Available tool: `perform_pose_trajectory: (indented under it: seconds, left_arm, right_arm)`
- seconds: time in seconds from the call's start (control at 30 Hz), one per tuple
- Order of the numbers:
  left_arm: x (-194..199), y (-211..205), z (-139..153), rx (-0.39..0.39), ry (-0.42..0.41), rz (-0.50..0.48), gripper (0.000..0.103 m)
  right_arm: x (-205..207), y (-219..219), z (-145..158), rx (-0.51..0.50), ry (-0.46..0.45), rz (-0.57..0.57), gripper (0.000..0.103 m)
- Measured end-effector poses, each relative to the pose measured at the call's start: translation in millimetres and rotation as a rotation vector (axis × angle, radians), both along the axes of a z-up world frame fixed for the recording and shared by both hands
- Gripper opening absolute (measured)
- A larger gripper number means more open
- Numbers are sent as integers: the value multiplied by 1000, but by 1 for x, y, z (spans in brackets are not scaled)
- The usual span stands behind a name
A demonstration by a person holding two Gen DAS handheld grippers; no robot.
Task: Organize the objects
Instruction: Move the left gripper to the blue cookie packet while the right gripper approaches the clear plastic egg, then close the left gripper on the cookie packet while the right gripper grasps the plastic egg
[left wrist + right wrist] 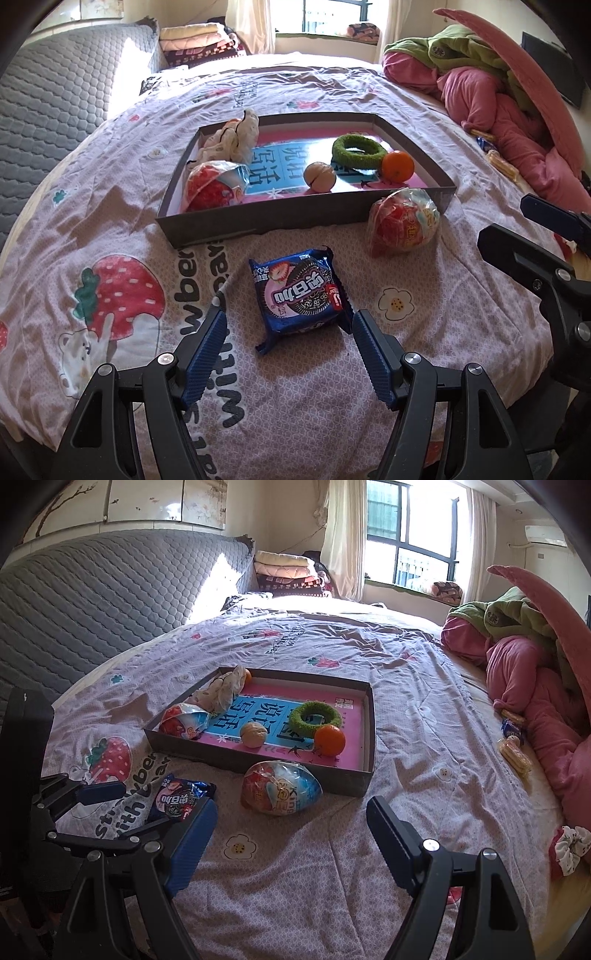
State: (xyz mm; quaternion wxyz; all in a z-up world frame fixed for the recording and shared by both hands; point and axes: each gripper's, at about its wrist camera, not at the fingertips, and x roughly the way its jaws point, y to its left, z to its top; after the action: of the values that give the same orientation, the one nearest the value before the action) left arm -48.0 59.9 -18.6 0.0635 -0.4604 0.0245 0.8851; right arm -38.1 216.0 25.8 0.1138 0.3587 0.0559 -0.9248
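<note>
A shallow grey tray (295, 221) (258, 762) lies on the bed. It holds a green ring (357, 150) (314, 718), an orange (397, 166) (330, 740), a walnut (320, 177) (253, 734), a wrapped egg toy (212, 184) (183, 722) and a cloth toy (234, 138) (221, 692). A second wrapped egg (404, 221) (280, 788) lies in front of the tray. A blue cookie pack (301, 291) (179, 801) lies just ahead of my open left gripper (288, 314), partly between its fingers. My right gripper (291, 812) is open and empty, just short of the egg.
Pink and green bedding (491, 96) (535, 672) is heaped at the right. Small snack packs (513, 738) lie beside it. A grey quilted headboard (55, 103) stands at the left. Folded blankets (284, 570) are stacked by the window.
</note>
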Motion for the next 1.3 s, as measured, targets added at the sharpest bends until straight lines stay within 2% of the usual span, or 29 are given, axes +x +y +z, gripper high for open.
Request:
perform_pose_trajectory:
  seconds: [0.2, 0.7, 0.77, 1.3]
  left_arm:
    - [-10, 2, -7, 15, -8, 6, 72]
    - [-30, 11, -22, -27, -2, 25, 76]
    - [-35, 8, -24, -2, -12, 35, 77]
    - [-57, 2, -41, 14, -20, 65, 78]
  right_arm:
    - [-8, 0, -9, -1, -18, -1, 83]
    - [-37, -6, -38, -5, -82, 9, 83]
    - [-42, -6, -42, -9, -92, 10, 83]
    - [-76, -7, -69, -69, -158, 19, 86]
